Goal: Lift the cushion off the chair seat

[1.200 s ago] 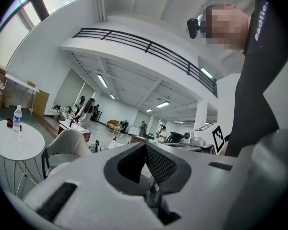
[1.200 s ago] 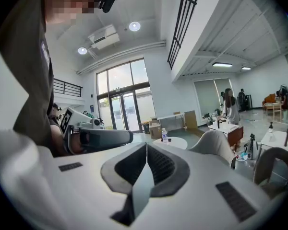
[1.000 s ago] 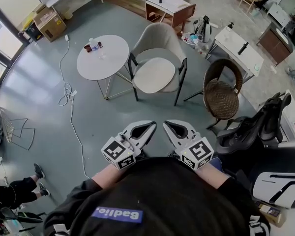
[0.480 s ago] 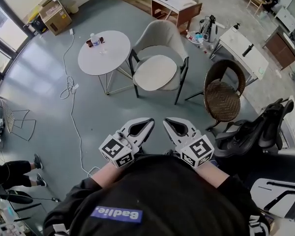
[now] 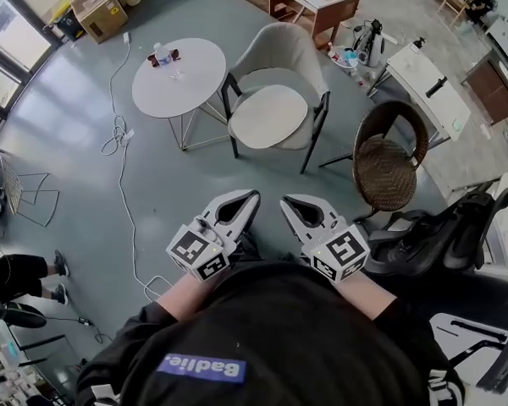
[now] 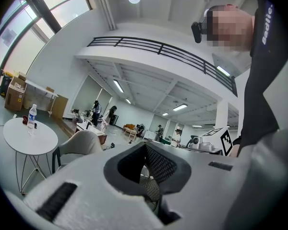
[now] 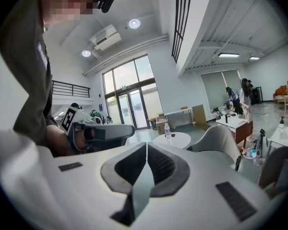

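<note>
Cushion [image 5: 268, 117] lies on the beige armchair [image 5: 281, 51], straight ahead and well apart from left gripper [image 5: 252, 195] and right gripper [image 5: 285, 201]; both jaws are pressed together, empty, neither nearer.

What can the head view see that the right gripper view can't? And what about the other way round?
Only the head view shows the flat cushion lying on the seat of the beige chair, and the long white cable. Only the right gripper view looks up at the round lamp and the air conditioner overhead. Both show the beige chair and, beside it, the round white table with the bottle on it.
</note>
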`<state>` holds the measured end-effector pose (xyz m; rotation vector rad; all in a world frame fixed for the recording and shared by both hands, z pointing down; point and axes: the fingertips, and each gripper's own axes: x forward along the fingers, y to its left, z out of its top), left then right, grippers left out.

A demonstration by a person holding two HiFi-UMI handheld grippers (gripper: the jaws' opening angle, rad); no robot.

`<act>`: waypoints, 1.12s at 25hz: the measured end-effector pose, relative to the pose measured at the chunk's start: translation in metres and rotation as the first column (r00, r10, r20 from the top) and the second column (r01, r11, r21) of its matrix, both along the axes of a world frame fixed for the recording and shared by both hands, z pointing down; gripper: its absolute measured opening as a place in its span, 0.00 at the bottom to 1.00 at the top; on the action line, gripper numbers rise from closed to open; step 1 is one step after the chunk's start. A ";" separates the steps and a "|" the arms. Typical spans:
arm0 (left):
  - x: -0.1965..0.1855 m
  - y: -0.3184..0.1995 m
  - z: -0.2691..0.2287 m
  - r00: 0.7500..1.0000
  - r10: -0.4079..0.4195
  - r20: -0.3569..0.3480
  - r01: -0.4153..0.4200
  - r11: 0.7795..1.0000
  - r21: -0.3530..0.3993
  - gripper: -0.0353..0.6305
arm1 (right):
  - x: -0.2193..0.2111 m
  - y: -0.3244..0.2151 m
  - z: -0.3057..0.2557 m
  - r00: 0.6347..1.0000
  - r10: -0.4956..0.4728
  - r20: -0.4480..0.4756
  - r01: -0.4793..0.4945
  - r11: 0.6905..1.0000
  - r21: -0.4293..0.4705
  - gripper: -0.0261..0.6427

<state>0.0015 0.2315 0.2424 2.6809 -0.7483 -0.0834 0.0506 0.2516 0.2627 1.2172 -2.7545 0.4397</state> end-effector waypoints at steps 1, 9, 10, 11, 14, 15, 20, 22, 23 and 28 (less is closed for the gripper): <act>-0.002 -0.008 0.001 1.000 -0.001 -0.006 0.001 1.000 -0.001 0.08 | -0.001 -0.008 0.001 1.000 0.003 -0.004 -0.003 1.000 -0.002 0.08; -0.023 -0.086 0.016 0.999 0.036 -0.019 -0.037 0.999 -0.023 0.08 | -0.017 -0.082 0.008 0.999 0.039 -0.026 -0.040 0.999 -0.017 0.08; -0.025 -0.097 0.018 0.999 0.045 -0.021 -0.045 0.999 -0.026 0.08 | -0.019 -0.092 0.009 0.998 0.049 -0.027 -0.050 0.999 -0.022 0.08; -0.028 -0.107 0.021 0.998 0.053 -0.024 -0.054 0.998 -0.031 0.08 | -0.022 -0.101 0.010 0.998 0.061 -0.028 -0.062 0.998 -0.028 0.08; -0.037 -0.133 0.029 0.996 0.079 -0.038 -0.081 0.995 -0.050 0.08 | -0.029 -0.128 0.014 0.995 0.091 -0.038 -0.093 0.995 -0.040 0.08; -0.039 -0.140 0.032 0.995 0.088 -0.043 -0.090 0.994 -0.058 0.08 | -0.031 -0.136 0.016 0.994 0.102 -0.044 -0.104 0.994 -0.044 0.08; -0.048 -0.172 0.049 0.991 0.126 -0.051 -0.131 0.987 -0.095 0.08 | -0.038 -0.168 0.018 0.988 0.138 -0.069 -0.141 0.989 -0.041 0.08; -0.050 -0.184 0.057 0.991 0.124 -0.054 -0.129 0.985 -0.113 0.08 | -0.042 -0.177 0.022 0.988 0.137 -0.073 -0.140 0.989 -0.044 0.08; -0.050 -0.189 0.059 0.991 0.120 -0.057 -0.127 0.985 -0.120 0.08 | -0.043 -0.182 0.024 0.988 0.134 -0.074 -0.137 0.990 -0.045 0.08; -0.041 -0.207 0.074 0.993 0.108 -0.040 -0.112 0.986 -0.125 0.08 | -0.041 -0.202 0.039 0.993 0.095 -0.067 -0.099 0.994 -0.056 0.08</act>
